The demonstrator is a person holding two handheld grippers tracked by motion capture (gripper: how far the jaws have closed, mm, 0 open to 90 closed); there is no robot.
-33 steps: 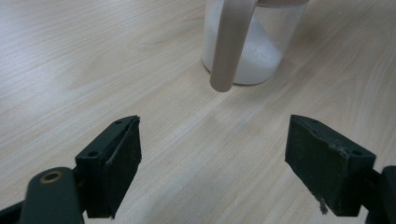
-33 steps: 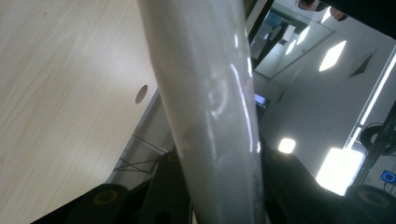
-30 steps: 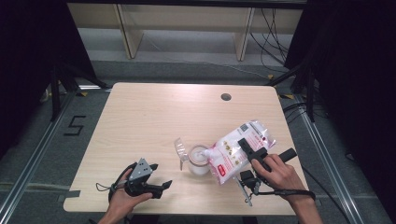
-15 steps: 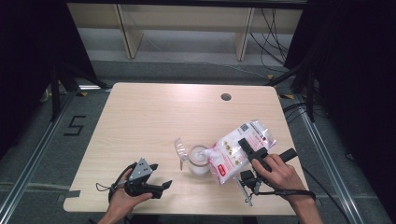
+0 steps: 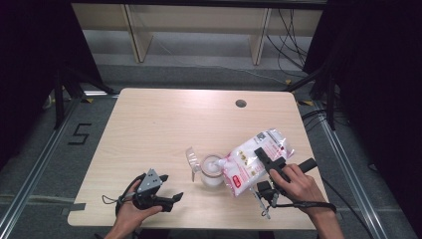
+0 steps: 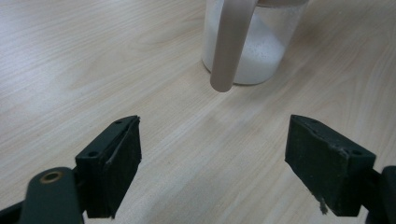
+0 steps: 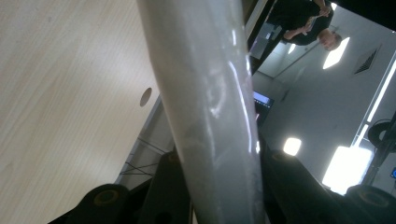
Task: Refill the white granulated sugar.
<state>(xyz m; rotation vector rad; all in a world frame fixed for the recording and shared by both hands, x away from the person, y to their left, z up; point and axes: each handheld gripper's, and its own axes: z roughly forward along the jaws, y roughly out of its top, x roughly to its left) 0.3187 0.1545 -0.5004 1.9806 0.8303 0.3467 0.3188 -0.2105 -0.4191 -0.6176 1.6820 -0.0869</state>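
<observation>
The right tool [image 5: 266,162] is clamped on a white bag [image 5: 251,162] and tips it, mouth down, over a clear jar [image 5: 211,172] in the middle of the bench [image 5: 164,124]. The left tool [image 5: 171,199] rests near the front edge with its jaws wide apart and nothing between them. The jar looks partly full of white powder, so I think the pouring is underway and not done. The bag is plump, with red print.

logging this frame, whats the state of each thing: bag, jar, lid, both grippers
bag: tilted, mouth at the jar, clamped in right gripper
jar: upright, open, part full of white grains
lid: off, beside the jar
right gripper: shut on bag
left gripper: jaws open, empty
</observation>
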